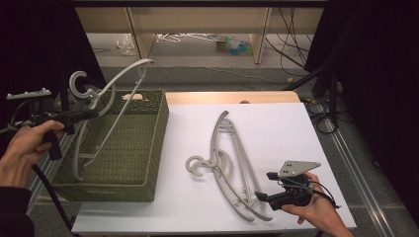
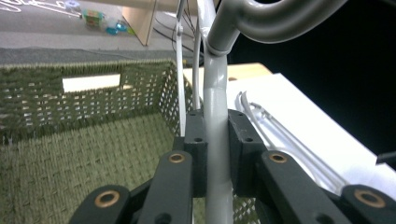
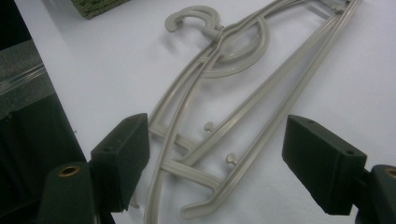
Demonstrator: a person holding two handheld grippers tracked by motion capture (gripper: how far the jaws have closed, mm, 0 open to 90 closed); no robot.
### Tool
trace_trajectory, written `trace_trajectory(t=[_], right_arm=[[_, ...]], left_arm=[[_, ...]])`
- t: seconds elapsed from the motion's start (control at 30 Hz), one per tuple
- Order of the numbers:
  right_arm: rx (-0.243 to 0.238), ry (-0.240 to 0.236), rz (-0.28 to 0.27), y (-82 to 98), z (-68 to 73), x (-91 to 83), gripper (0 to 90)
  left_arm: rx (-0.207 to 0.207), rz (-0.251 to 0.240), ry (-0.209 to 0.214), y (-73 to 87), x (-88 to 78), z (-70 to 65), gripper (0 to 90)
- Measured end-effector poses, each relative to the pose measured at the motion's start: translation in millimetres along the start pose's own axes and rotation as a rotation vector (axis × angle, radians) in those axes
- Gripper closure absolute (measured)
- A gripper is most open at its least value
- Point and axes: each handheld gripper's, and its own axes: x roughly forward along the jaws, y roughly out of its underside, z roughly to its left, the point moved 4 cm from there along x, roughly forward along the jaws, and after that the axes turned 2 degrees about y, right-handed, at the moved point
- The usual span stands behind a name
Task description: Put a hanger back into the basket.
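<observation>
A grey plastic hanger (image 1: 116, 91) hangs tilted over the green woven basket (image 1: 157, 148), its lower end down inside. My left gripper (image 1: 81, 114) is shut on its neck just below the hook. In the left gripper view both pads clamp the hanger's neck (image 2: 217, 140), with the basket (image 2: 70, 154) beneath. More grey hangers (image 1: 227, 158), apparently two stacked, lie flat on the white table (image 1: 286, 128). My right gripper (image 1: 265, 186) rests open at their near end. In the right gripper view its pads (image 3: 123, 158) stand on either side of the hangers' end (image 3: 194, 10) without touching.
The basket sits at the table's left end. A strip of wooden tabletop (image 1: 232, 97) shows behind the white sheet. Cables (image 1: 316, 113) run over the floor at the right, and black drapes close both sides. The hangers on the table (image 2: 271, 130) lie right of the basket.
</observation>
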Motion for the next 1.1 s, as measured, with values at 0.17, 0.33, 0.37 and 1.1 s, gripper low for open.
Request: trace_trajectory(t=[0.17, 0.33, 0.37, 1.1], right_arm=[[-0.007, 0.0, -0.004, -0.4, 0.8, 1.1, 24.0], [0.001, -0.006, 0.007, 0.6, 0.4, 0.7, 24.0], [0.002, -0.005, 0.007, 0.8, 0.5, 0.9, 24.0], [0.001, -0.004, 0.015, 2.5, -0.4, 1.6, 24.1]], left_arm=[[0.002, 0.052, -0.003, 14.7, 6.0, 11.9, 79.4], [-0.017, 0.081, 0.024, 30.0, 10.4, 22.1, 79.4], [-0.023, 0.078, 0.029, 31.4, 11.1, 23.0, 79.4], [0.009, 0.258, 0.021, 64.1, 34.0, 43.1, 79.3]])
